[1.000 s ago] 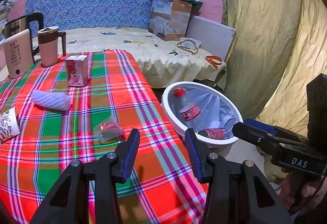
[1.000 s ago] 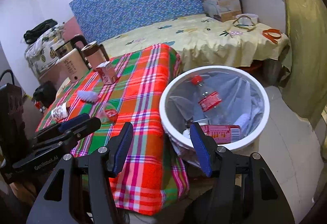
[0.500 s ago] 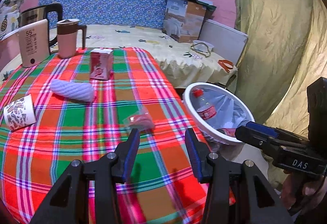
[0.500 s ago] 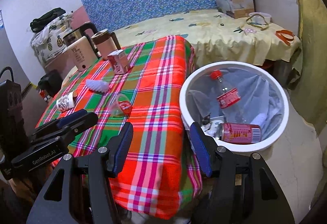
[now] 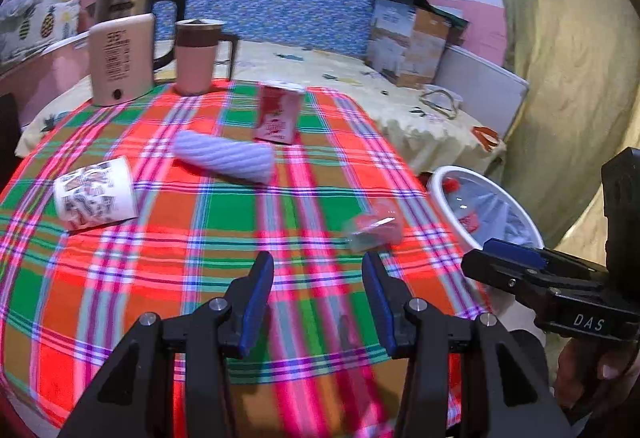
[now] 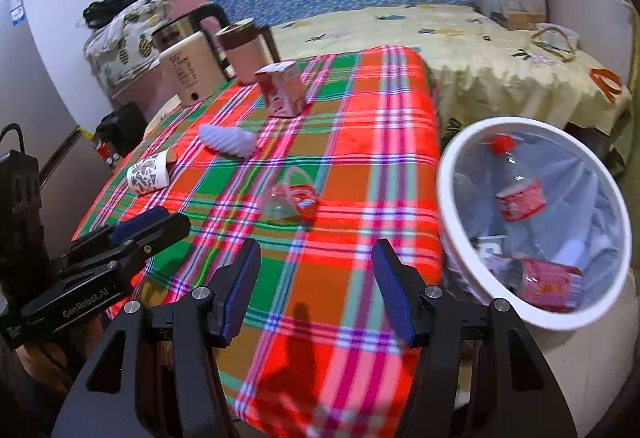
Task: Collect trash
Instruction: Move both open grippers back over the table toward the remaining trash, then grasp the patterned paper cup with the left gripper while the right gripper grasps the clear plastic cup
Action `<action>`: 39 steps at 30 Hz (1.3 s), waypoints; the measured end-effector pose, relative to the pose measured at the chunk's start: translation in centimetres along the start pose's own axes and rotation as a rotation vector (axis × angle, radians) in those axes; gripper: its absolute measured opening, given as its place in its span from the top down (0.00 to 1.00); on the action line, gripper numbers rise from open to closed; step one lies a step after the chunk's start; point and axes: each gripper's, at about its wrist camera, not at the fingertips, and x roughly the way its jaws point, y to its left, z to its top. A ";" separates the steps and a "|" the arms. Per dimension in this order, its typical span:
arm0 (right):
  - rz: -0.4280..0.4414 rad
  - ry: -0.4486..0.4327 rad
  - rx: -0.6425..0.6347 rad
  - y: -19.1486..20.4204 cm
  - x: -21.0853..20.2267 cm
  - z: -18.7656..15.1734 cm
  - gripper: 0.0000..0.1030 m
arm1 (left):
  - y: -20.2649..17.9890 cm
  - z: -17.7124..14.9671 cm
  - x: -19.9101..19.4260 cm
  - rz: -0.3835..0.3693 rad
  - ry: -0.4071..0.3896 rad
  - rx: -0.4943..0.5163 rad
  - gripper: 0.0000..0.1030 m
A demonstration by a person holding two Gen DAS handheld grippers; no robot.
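Your bin [image 6: 448, 206] already holds part of the job: a clear bottle with a red cap [image 6: 516, 182] and a red can [image 6: 550, 284] lie inside it on the liner. The rest is on the plaid tablecloth [image 6: 360, 166] beside the bin. Nearest the bin lies a crumpled clear wrapper with red print [image 6: 292, 196]; farther from the bin are a ribbed white bottle [image 6: 228, 140] on its side, a tipped patterned paper cup [image 6: 148, 172] and a red carton [image 6: 282, 88] standing upright (the kettle and mug behind it look like keepers, not trash). Your left gripper [image 5: 318, 300] and right gripper [image 6: 316, 288] both hang over the cloth's near edge with jaws apart and nothing between them. Judging by this, you are under halfway, with four pieces left.
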 end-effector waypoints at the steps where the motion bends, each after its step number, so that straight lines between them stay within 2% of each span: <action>1: 0.002 0.006 -0.004 0.2 0.3 0.1 0.42 | 0.5 0.0 -0.1 0.011 -0.001 -0.006 0.54; 7: 0.015 0.032 -0.036 1.2 2.2 0.8 0.42 | 3.8 0.3 -0.3 0.085 -0.010 -0.052 0.53; 19: -0.007 0.052 -0.038 1.4 4.9 1.9 0.42 | 10.1 2.0 -0.9 0.221 -0.069 -0.129 0.42; 24: -0.014 0.065 -0.041 1.6 5.7 2.1 0.42 | 12.7 2.4 -0.5 0.269 -0.075 -0.179 0.41; 30: -0.008 0.078 -0.030 1.5 6.3 2.2 0.42 | 14.1 3.1 0.6 0.281 -0.068 -0.195 0.40; 39: 0.002 0.084 -0.051 1.9 6.6 2.1 0.47 | 12.9 2.9 2.2 0.206 -0.032 -0.167 0.40</action>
